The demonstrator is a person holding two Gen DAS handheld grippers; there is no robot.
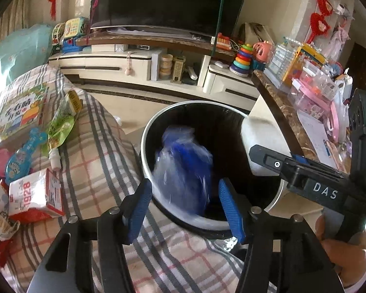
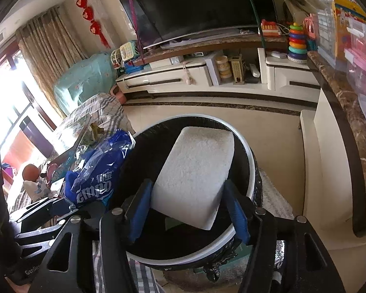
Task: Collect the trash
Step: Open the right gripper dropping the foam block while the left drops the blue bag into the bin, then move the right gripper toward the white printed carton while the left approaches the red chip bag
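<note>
A round trash bin [image 1: 144,141] with a white rim and black liner stands below both grippers. My left gripper [image 1: 185,210] is open over its near rim, and a blurred blue plastic bag [image 1: 185,168] hangs between the blue pads [image 1: 140,207] without touching them. In the right wrist view that bag [image 2: 97,171] lies over the bin's left rim [image 2: 247,146]. My right gripper [image 2: 188,210] is open around a white foam block [image 2: 197,168] tilted over the bin. The block rests against the left pad and a gap shows at the right pad [image 2: 236,210].
A plaid-covered seat [image 1: 97,151] left of the bin holds a red and white carton [image 1: 34,195], a green pouch [image 1: 61,122] and a picture book [image 1: 17,112]. A marble-topped counter [image 1: 280,105] crowded with toys runs on the right. A TV stand [image 1: 134,66] lies beyond.
</note>
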